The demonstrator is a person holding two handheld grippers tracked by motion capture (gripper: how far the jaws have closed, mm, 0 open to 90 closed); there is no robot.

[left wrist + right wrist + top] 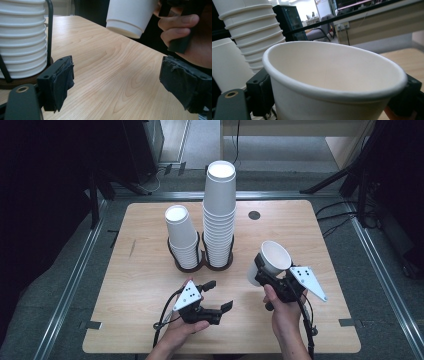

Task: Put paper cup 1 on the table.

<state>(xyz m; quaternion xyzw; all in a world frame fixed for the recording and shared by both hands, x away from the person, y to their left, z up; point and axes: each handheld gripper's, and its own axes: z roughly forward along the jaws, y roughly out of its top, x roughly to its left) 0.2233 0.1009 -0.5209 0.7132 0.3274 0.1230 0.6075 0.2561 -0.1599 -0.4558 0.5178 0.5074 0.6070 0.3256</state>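
The left tool [217,295] rests low over the surface [140,285] with its jaws apart and nothing between them; rightward, the right tool [267,272] is clamped on a paper cup [270,260], held tilted above the surface beside the two cup stacks [220,215]. The cup looks light, thin and easily crushed; it is best gripped gently across its wall below the stiffer rolled rim.

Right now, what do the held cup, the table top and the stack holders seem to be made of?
Cup in the right gripper: likely matte white paper, with a rolled rim. Table top: pale wood or wood-look laminate, with printed-looking grain. Holders: dark wood-like base with thin black uprights, probably metal.
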